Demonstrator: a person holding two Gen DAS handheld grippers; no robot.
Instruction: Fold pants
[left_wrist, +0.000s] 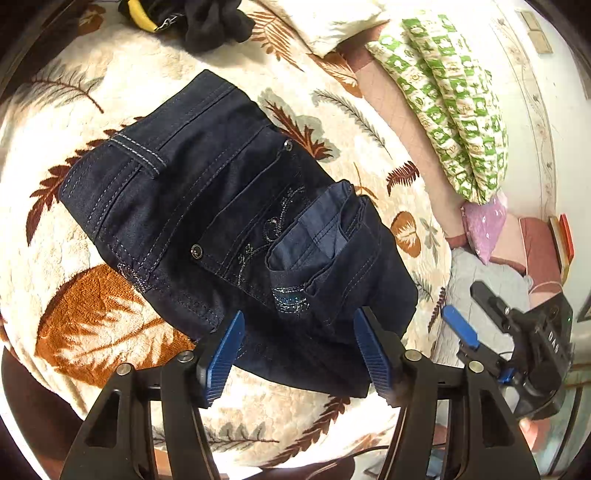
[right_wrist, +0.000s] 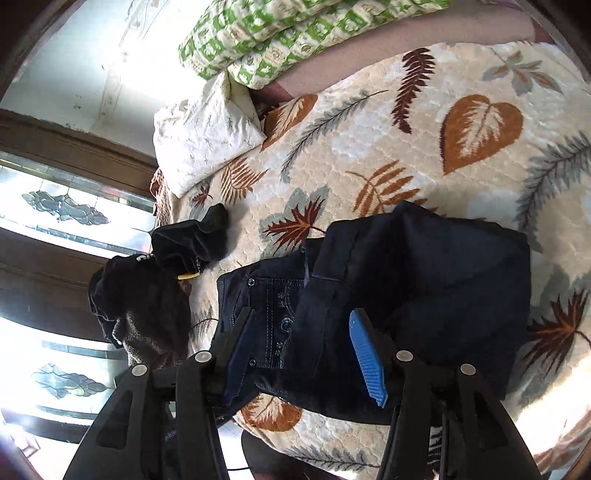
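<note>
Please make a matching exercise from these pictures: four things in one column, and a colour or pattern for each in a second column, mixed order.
Things:
1. pants
2. blanket
3. quilt
4. gripper pads

Colours:
A. green and cream checks
B. blue
C. dark navy denim
D. cream with brown and grey leaves

Pairs: 1-C, 2-D, 3-A, 4-B
</note>
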